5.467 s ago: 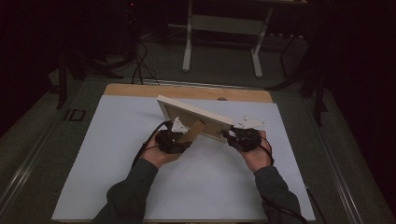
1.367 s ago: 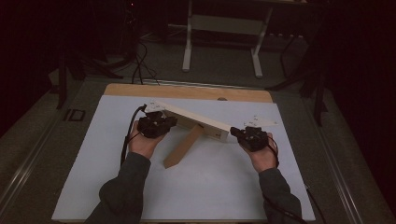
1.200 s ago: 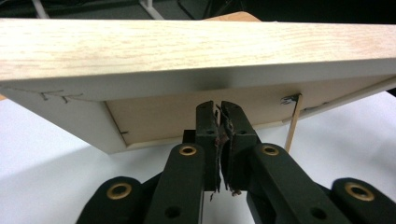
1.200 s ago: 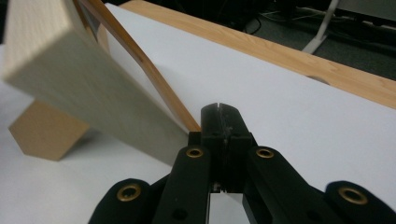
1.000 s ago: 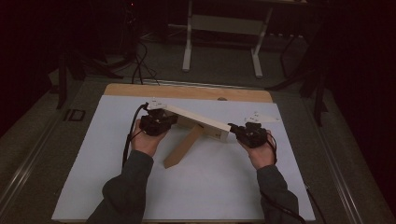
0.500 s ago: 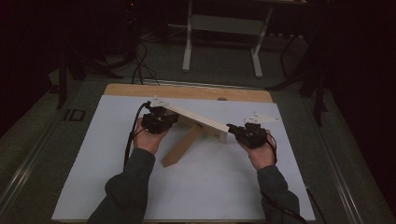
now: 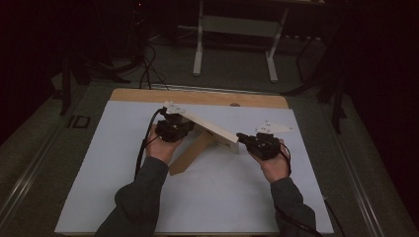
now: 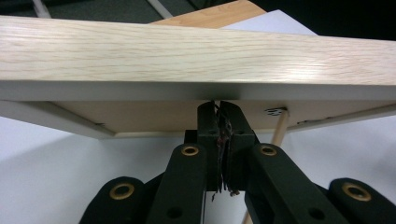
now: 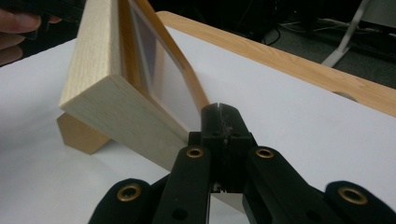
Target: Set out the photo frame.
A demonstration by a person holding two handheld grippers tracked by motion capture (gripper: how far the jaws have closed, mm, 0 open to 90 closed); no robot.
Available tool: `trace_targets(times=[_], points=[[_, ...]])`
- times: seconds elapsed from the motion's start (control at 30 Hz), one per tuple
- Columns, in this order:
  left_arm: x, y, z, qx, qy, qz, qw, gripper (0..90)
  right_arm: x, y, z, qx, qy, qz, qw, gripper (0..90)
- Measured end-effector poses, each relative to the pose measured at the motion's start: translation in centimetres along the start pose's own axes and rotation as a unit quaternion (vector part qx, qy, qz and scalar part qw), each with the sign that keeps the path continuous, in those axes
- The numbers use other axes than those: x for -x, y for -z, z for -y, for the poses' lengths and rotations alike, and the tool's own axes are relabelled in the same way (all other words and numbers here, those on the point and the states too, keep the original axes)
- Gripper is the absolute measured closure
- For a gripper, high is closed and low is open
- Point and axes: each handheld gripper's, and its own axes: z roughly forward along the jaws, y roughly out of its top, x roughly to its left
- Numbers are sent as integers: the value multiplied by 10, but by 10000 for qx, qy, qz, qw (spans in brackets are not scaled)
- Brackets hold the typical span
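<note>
So the wooden picture frame [image 7: 210, 129] is standing on the white sheet [image 7: 212, 197] covering the desk [image 7: 197, 97], leaning back on its fold-out prop leg [image 7: 190, 155]. Makes sense: that leg is what keeps it tilted instead of flat.

The left hand-held gripper [image 7: 179, 129] sits at the far upper corner, jaws pressed together with nothing between them; from its own camera the tips just nudge the underside of the frame's edge [image 8: 196, 56]. The right hand-held gripper [image 7: 247, 138] is at the near end, also squeezed together on nothing, resting against the frame's side [image 9: 140, 116].

My guess is they're steadying both ends with shut tips rather than pinching it, so it settles onto the leg without tipping.
</note>
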Motion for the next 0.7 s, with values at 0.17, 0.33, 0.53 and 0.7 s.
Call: trace_targets(times=[0.17, 0.33, 0.53, 0.7], points=[[4, -1, -1, -20, -73, 41, 10000, 885, -4, 1, -1, 28, 44, -29, 10000, 900], [8, -3, -1, -69, -151, 77, 9998, 889, -8, 2, -1, 52, 47, -77, 9999, 900], [13, -5, -1, -89, -218, 109, 9997, 894, -11, 1, -2, 85, 87, -121, 9999, 900], [20, -6, -1, -122, -308, 142, 9994, 895, -13, 1, -3, 112, 89, -156, 9998, 900]])
